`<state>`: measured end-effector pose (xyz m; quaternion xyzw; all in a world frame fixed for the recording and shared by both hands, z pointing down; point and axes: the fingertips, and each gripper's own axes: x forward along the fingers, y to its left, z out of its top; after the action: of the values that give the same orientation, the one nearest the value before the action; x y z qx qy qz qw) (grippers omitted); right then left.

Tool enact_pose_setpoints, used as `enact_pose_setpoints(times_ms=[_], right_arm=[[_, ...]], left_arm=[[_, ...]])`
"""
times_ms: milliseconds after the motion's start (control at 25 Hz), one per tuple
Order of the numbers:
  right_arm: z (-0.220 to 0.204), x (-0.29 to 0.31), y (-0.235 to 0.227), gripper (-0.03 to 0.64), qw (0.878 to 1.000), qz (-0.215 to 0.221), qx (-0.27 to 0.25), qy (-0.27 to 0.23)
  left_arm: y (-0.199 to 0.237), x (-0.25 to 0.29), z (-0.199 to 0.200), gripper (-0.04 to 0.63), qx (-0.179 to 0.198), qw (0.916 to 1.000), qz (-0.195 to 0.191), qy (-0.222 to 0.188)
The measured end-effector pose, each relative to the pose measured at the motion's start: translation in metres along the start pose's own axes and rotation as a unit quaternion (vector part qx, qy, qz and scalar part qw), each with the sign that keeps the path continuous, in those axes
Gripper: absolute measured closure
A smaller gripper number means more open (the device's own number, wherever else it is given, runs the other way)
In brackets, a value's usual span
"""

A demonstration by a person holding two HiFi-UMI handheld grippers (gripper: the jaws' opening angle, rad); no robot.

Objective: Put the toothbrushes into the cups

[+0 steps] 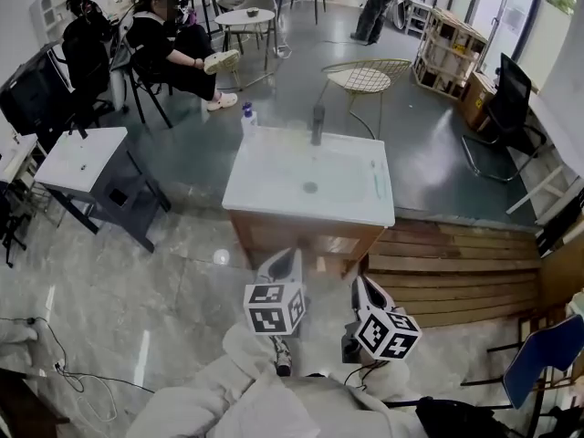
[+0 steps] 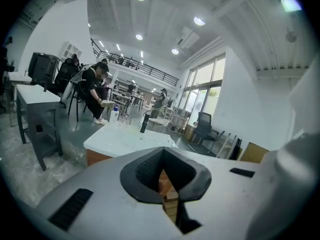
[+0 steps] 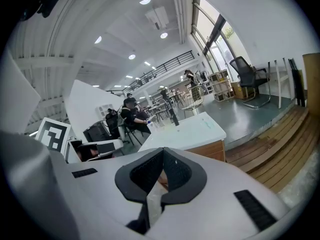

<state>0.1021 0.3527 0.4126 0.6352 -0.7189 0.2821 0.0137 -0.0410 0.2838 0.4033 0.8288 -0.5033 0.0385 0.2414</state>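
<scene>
Left hand-held gripper (image 1: 285, 263) and right hand-held gripper (image 1: 363, 292) are both closed and empty, short of the table (image 1: 265, 188). What may be a toothbrush (image 1: 375, 186) lies near the table's right edge, so a hasty pinch could flick it off.

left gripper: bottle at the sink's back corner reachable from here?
Probably not yet. The left gripper sits short of the sink counter's near edge, and the bottle stands at its far left corner. Nothing blocks the path; stepping closer should do.

No legible text, seemingly.
</scene>
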Motion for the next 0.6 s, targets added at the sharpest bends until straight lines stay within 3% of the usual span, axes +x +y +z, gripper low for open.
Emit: enact_pose_setpoints(times_ms=[600], right_arm=[[0.021,0.092,0.019,0.594,1.000,-0.021,0.008,-0.008]], left_arm=[[0.070,0.066,0.036,0.597,0.002,0.9999,-0.011,0.007]])
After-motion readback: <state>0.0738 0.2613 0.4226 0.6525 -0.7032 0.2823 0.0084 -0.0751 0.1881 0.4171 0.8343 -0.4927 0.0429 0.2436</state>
